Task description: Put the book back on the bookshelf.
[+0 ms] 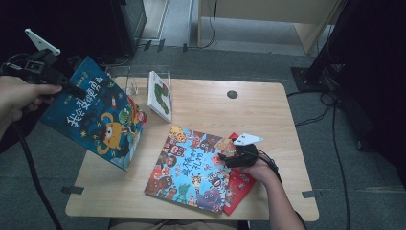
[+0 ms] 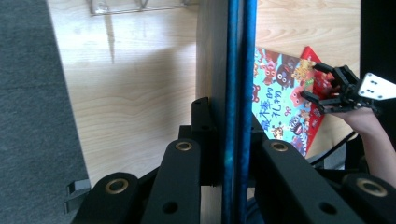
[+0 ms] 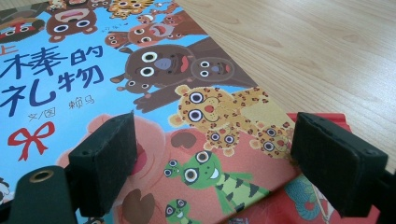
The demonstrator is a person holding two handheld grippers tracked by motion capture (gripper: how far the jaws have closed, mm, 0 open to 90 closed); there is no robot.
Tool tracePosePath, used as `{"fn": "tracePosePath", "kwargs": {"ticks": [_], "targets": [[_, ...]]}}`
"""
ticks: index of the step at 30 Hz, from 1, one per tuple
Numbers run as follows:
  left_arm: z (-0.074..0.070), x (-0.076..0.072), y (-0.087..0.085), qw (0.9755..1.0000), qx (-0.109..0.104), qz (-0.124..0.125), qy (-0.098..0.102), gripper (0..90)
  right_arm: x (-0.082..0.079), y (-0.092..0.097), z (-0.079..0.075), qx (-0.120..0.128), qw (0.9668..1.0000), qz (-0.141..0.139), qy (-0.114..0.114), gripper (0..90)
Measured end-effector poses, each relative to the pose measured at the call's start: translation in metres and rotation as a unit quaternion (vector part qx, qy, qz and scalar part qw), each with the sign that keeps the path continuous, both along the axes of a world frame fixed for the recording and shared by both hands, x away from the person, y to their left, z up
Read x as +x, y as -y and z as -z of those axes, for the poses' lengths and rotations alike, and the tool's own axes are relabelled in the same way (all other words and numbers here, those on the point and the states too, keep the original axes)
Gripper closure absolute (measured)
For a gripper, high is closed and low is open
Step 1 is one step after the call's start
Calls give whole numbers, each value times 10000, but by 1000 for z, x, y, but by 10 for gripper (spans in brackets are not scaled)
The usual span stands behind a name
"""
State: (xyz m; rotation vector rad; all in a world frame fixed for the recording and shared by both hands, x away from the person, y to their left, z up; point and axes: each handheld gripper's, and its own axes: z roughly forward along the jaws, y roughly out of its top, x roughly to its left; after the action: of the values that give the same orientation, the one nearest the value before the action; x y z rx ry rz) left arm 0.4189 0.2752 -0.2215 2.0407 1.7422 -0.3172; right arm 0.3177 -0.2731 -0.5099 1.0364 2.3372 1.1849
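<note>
Pinching the blue book (image 1: 95, 115) edge-on — left gripper (image 1: 72, 88) clenched, book raised beside the table (image 1: 268, 115).

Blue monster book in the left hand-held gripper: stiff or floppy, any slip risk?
Blue monster book likely stiff: held by one edge in the left hand-held gripper, it stays flat off the table. The glossy cover and edge grip could let it pivot or slip. Probably light.

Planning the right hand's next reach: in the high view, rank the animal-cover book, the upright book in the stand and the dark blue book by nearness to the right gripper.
1. animal-cover book, under the right gripper
2. upright book, table's far side
3. dark blue book, left, lifted
</note>
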Motion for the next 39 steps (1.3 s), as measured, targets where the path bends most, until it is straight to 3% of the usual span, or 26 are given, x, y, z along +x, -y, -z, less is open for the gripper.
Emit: {"fn": "tracePosePath", "kwargs": {"ticks": [21,32,39], "targets": [[0,11,-25,9991,189,-389,-53,833,0,0,0,-22,10000,6,12,144],[-1,26,-41,9972,131,-736,11,832,0,0,0,-32,10000,-3,27,143],[1,34,-45,9966,228,-786,-10,832,0,-1,0,-43,10000,-4,53,144]]}}
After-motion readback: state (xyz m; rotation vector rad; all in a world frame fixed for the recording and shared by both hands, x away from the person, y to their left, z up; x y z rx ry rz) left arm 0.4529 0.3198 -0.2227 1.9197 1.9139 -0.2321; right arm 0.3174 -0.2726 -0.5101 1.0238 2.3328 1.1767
